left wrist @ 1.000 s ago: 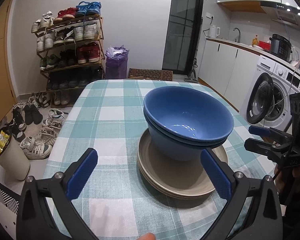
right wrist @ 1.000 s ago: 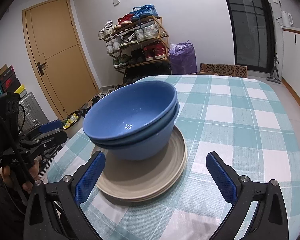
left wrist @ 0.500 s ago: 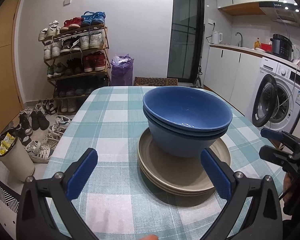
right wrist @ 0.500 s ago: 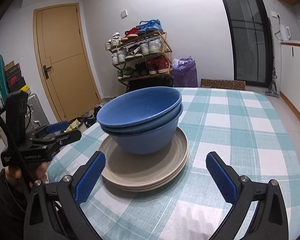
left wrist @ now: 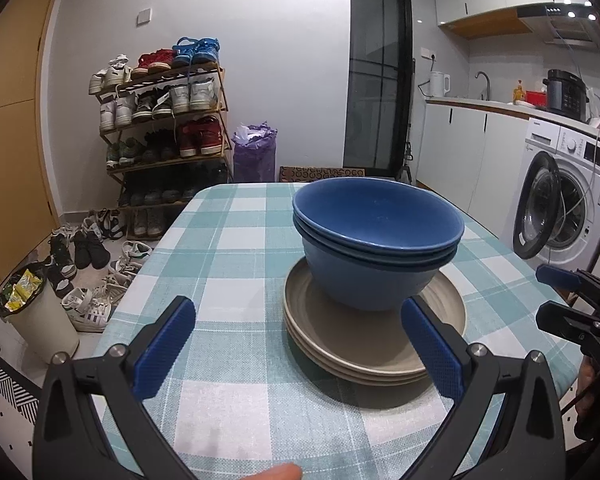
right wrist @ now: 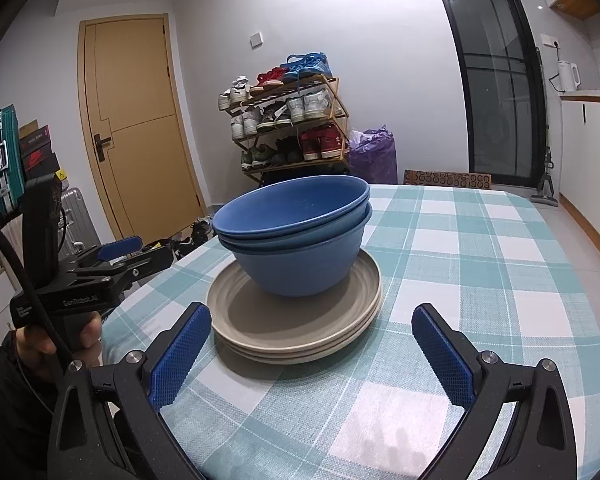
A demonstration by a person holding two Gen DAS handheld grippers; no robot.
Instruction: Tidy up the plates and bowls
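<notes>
Two nested blue bowls (left wrist: pixel 376 240) (right wrist: pixel 296 232) sit on a stack of beige plates (left wrist: pixel 364 344) (right wrist: pixel 292 328) on the teal checked tablecloth (left wrist: pixel 228 264) (right wrist: pixel 480 264). My left gripper (left wrist: pixel 298 344) is open, empty, low over the near part of the table, short of the stack. My right gripper (right wrist: pixel 310 348) is open and empty too, just before the plates' near rim. Each gripper shows in the other's view: the right gripper (left wrist: pixel 556 296) at the table's right edge, the left gripper (right wrist: pixel 136 254) at its left edge, held by a hand (right wrist: pixel 88 332).
A shoe rack (left wrist: pixel 164 124) and purple bag (left wrist: pixel 254 152) stand beyond the table's far end, with shoes and a waste bin (left wrist: pixel 36 312) on the floor at left. A washing machine (left wrist: pixel 568 196) and kitchen counter are at right. A wooden door (right wrist: pixel 136 120) is at left.
Both grippers have tilted up and dropped lower, so the stack is seen more from the side. Bowls and plates have not moved; both stay open.
</notes>
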